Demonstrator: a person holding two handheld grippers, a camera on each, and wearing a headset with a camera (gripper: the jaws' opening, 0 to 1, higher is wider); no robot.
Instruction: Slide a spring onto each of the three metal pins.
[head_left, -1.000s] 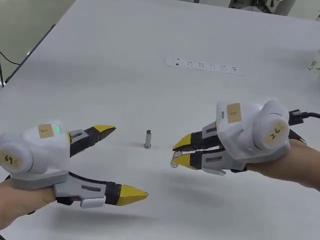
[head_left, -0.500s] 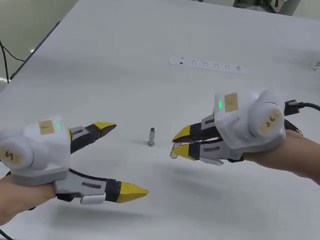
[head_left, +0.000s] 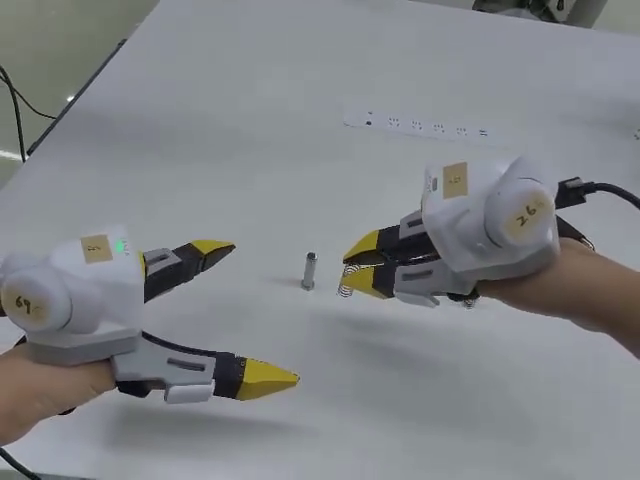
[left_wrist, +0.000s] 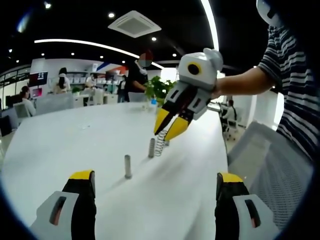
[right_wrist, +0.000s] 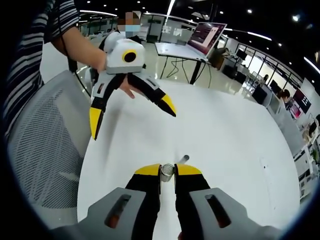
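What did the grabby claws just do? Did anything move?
The right gripper, shut on the spring, carried it closer to the metal pin and a little higher. Nothing was grabbed or let go. The left gripper stayed wide open in about the same spot, and the pin stayed standing on the table.

Handwritten 69 on left hand-held gripper (head_left: 265, 312); 26 on right hand-held gripper (head_left: 347, 271)
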